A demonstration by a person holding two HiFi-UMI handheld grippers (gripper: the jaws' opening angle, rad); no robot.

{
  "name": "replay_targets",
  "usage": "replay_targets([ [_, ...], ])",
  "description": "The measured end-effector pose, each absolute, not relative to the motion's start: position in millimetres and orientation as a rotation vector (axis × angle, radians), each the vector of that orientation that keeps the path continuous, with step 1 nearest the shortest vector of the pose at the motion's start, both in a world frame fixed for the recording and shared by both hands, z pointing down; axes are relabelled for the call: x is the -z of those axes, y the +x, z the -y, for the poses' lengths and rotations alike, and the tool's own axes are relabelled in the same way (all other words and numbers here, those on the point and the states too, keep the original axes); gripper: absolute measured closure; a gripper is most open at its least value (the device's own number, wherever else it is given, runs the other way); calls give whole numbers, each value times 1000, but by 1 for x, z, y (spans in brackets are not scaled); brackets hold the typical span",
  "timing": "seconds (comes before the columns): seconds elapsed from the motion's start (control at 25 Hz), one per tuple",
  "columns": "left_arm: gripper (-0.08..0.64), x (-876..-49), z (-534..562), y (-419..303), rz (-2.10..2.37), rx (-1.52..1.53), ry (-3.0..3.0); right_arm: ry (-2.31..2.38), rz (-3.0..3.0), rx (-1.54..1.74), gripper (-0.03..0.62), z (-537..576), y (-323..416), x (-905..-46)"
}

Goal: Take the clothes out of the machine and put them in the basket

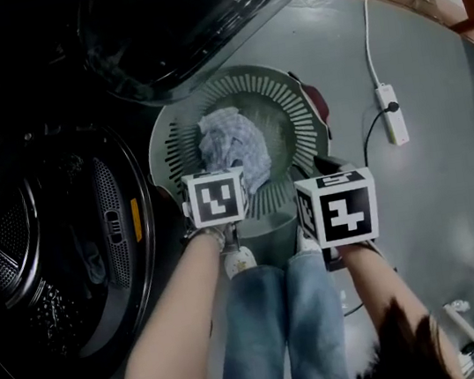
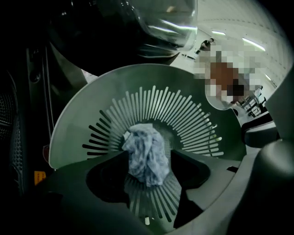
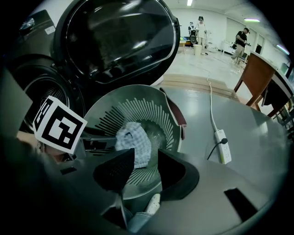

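On the left the washing machine stands with its door swung open. My left gripper points down over the basket's near edge, jaws moderately apart, pads not pressing on anything. A crumpled checked cloth lies inside the basket, at the middle of its bottom. My right gripper hangs beside the left one, jaws narrow, nothing between them. A power strip lies on the floor, far right.
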State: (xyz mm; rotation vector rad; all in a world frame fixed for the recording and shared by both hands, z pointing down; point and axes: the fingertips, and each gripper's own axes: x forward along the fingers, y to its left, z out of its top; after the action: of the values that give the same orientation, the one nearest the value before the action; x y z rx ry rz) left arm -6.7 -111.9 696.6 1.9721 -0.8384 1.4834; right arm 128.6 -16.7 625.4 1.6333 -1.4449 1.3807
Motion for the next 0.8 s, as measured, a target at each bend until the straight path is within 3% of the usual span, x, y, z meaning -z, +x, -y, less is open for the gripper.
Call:
replay_targets([
  [0.08,188,-697,111,-6,834,-1460,1949,1627,1442,-1378,437,16,128,-625],
  [0.24,110,-690,114,6,829,-1353,1968,1623,1438,-1374,443,15,128,-624],
  [0.36,13,-684,114,2,844,-1341,1997,1614,1438,-1373,448,12,124,-623],
  [0.8,-6,-650,123,-31,983,-1180,1978,1550,1485,-1337,451,19,90,-622],
])
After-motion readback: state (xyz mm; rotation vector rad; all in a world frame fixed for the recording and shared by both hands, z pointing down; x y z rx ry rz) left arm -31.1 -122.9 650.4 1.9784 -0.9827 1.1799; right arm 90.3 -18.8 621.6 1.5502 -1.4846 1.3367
